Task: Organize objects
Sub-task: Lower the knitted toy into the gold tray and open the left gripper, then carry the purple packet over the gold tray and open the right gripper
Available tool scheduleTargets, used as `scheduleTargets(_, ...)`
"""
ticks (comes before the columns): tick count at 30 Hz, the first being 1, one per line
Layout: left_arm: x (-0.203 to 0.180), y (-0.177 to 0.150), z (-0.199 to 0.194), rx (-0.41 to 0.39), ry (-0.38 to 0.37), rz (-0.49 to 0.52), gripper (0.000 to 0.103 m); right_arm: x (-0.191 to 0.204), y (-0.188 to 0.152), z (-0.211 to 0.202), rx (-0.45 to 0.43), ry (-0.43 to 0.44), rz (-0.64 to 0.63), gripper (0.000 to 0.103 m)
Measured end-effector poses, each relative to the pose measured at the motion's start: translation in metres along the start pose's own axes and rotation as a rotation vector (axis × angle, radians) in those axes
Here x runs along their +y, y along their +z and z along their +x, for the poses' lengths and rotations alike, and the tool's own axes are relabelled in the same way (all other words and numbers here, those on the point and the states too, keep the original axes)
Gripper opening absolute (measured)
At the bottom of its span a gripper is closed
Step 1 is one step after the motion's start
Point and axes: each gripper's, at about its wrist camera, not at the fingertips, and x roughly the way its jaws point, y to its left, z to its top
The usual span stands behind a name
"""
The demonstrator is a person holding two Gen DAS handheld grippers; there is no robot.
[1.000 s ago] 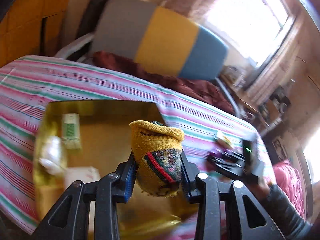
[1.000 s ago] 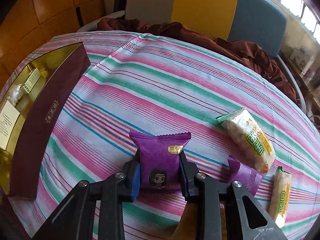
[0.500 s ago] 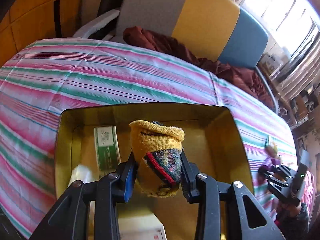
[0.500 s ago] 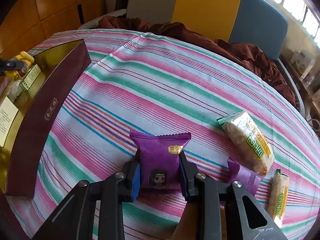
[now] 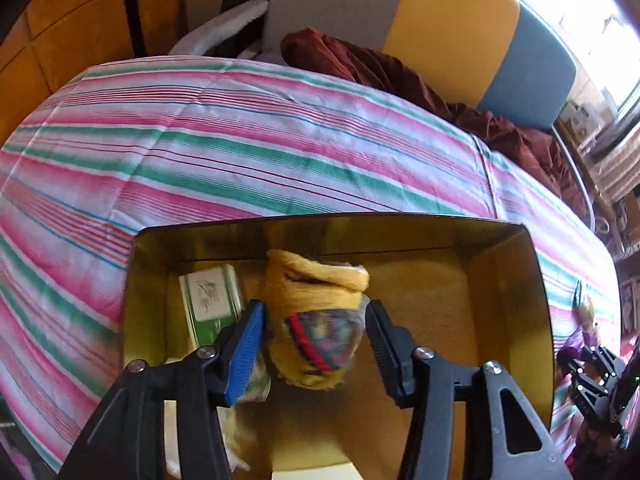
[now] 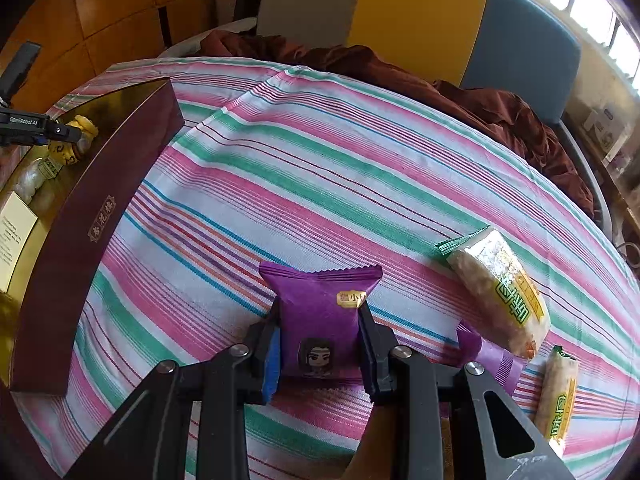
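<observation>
The left gripper (image 5: 314, 332) hangs over the open gold-lined box (image 5: 508, 248), its jaws opening, with a rolled yellow sock (image 5: 316, 304) between them; gaps show on both sides between the pads and the sock, so the pads no longer press on it. The sock is above the box floor, though whether it already rests there the blurred view does not settle. Just to its left inside the box lies a green-and-white packet (image 5: 210, 300), and below that a pale crinkled wrapper (image 5: 256, 384) sits partly behind the blue-padded finger, close enough to crowd the sock on that side. A cream card (image 6: 14, 228) lies on the floor of the box at its near end. The box stands on a striped tablecloth (image 5: 240, 148), its maroon outer wall (image 6: 100, 216) facing the right gripper (image 6: 318, 344). That gripper is clamped on a purple snack packet (image 6: 320, 308) with a cartoon face, low over the cloth. To its right lie a second purple packet (image 6: 492, 356), partly tucked under a large clear rice-cracker bag (image 6: 496, 292), and a smaller cracker pack (image 6: 558, 392) near the table edge. Beyond the table a dark red cloth (image 6: 460, 92) is heaped against a grey, yellow and blue chair back (image 6: 416, 12).
</observation>
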Motion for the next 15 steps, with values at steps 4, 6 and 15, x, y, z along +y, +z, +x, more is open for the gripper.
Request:
scheduleTargets(4, 0.005, -0.011, -0.028, -0.059, -0.005, -0.036, 0.054, 0.001, 0.000, 0.000, -0.002, -0.002, -0.001, 0.032)
scheduleTargets(6, 0.004, -0.021, -0.048, -0.104, -0.016, -0.038, 0.054, 0.001, 0.000, 0.000, -0.004, -0.005, -0.004, 0.032)
scheduleTargets(15, 0.005, -0.096, -0.112, -0.231, -0.047, -0.003, 0.054, 0.008, -0.001, -0.001, -0.007, -0.048, -0.025, 0.032)
